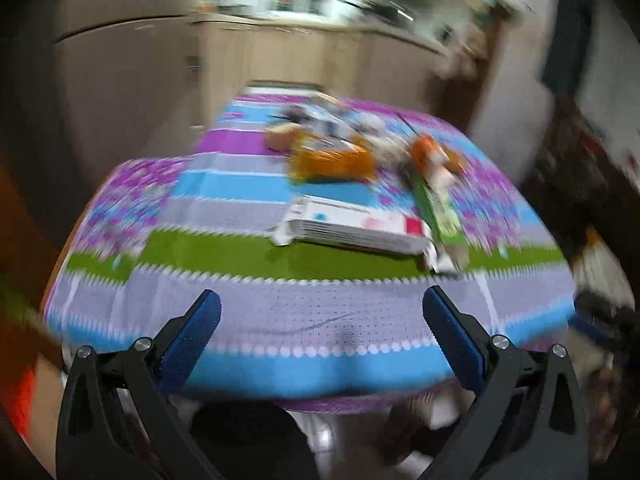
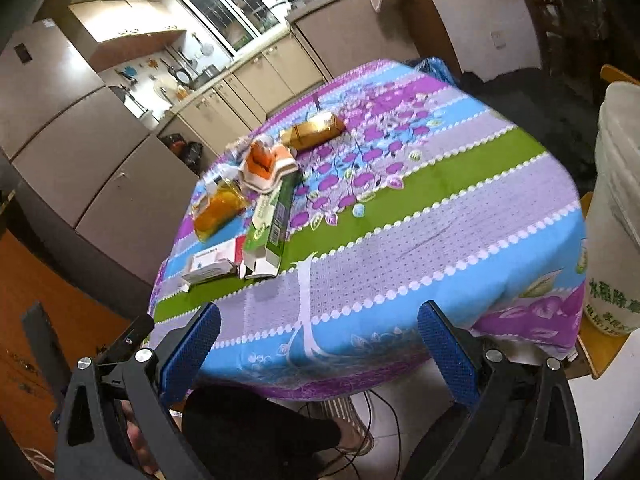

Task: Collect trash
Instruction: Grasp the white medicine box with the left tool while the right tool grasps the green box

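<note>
Your left tool point(image 1: 321, 308) hangs in front of the near edge of the worktop point(image 1: 280, 320) with its blue-padded fingers spread wide and nothing between them; that view is smeared by motion, so small detail is lost. Your right tool point(image 2: 319, 320) is likewise spread wide and empty, held off the near edge of the same worktop point(image 2: 440, 216), which is covered by a striped cloth in purple, blue, green and grey. The trash lies in a loose cluster well ahead of both tools, on the far half of the cloth. Nearest you is a flat white carton point(image 2: 214, 262) point(image 1: 352, 228), and just beside it, touching at one end, a long green box point(image 2: 272, 220) point(image 1: 436, 216) lying on its side with an open end flap. Beyond them sits a clear orange packet point(image 2: 220, 208) point(image 1: 332, 160), then an orange and white wrapper point(image 2: 266, 162) point(image 1: 432, 156) resting on the far end of the green box, and farthest off a golden wrapped package point(image 2: 314, 130). A large white bucket point(image 2: 616, 208) with green lettering stands beside the worktop at the right edge of the right wrist view.
</note>
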`<state>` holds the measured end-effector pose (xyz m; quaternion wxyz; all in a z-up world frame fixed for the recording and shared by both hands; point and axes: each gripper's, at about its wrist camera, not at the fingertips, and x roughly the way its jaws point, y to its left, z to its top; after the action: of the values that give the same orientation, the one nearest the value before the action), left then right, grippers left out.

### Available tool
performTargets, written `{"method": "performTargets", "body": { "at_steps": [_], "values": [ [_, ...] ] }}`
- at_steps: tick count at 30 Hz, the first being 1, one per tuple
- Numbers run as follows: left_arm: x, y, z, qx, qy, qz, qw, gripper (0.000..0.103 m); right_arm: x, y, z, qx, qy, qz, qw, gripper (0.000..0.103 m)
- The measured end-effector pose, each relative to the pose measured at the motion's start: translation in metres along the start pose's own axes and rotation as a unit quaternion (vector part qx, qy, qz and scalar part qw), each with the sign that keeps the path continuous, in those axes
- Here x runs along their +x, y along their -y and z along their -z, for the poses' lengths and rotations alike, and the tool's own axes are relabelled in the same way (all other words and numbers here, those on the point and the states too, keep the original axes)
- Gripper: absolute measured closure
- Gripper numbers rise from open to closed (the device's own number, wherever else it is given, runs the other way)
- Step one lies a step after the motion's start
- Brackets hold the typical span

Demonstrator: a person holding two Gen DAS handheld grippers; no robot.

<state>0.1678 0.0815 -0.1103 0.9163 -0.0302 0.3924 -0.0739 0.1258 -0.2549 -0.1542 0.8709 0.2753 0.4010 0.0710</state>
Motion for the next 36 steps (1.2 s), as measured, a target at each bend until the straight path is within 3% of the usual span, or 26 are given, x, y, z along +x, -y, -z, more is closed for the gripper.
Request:
{"method": "performTargets", "body": {
  "at_steps": [1,5,10,13,16,19,21,24,27,31,34,36],
  "values": [
    [0.008,0.002,-0.007,0.047,-0.019,0.025,0.9984,0.005,0.005,0.001,-0.001,0.003,-0.005,0.001,1.0,0.005],
    [0.026,-0.002,-0.028,0.137,-0.045,0.073,0.9868,0.006,0.009,0.005,-0.002,0.009,-0.007,0.006,1.0,0.005],
    [0.066,-0.009,-0.046,0.232,-0.104,0.161,0.9536,0.006,0.012,0.011,-0.002,0.019,-0.011,0.018,1.0,0.005],
    [0.092,-0.007,-0.061,0.286,-0.126,0.186,0.9313,0.006,0.013,0.011,-0.002,0.016,-0.013,0.018,1.0,0.005],
    [0.111,-0.007,-0.071,0.33,-0.129,0.192,0.9152,0.006,0.013,0.008,-0.002,0.01,-0.013,0.017,1.0,0.005],
    [0.126,-0.006,-0.081,0.355,-0.14,0.204,0.9015,0.006,0.017,0.007,-0.001,0.006,-0.018,0.015,1.0,0.005],
    [0.132,0.0,-0.082,0.39,-0.145,0.223,0.8814,0.006,0.022,0.005,-0.001,0.003,-0.025,0.015,1.0,0.005],
    [0.136,0.007,-0.082,0.424,-0.149,0.241,0.8602,0.006,0.029,0.001,0.0,-0.003,-0.034,0.014,0.999,0.005],
    [0.142,0.011,-0.088,0.436,-0.154,0.259,0.8479,0.006,0.033,-0.004,0.001,-0.013,-0.036,0.01,0.999,0.005],
    [0.147,0.016,-0.087,0.458,-0.16,0.289,0.8254,0.006,0.036,-0.012,-0.001,-0.028,-0.036,0.002,0.999,0.005],
    [0.148,0.016,-0.089,0.46,-0.157,0.301,0.8206,0.007,0.036,-0.017,-0.002,-0.043,-0.033,0.003,0.999,0.009],
    [0.147,0.016,-0.087,0.466,-0.146,0.295,0.8209,0.014,0.036,-0.022,-0.005,-0.059,-0.028,0.012,0.998,0.017]
  ]
}}
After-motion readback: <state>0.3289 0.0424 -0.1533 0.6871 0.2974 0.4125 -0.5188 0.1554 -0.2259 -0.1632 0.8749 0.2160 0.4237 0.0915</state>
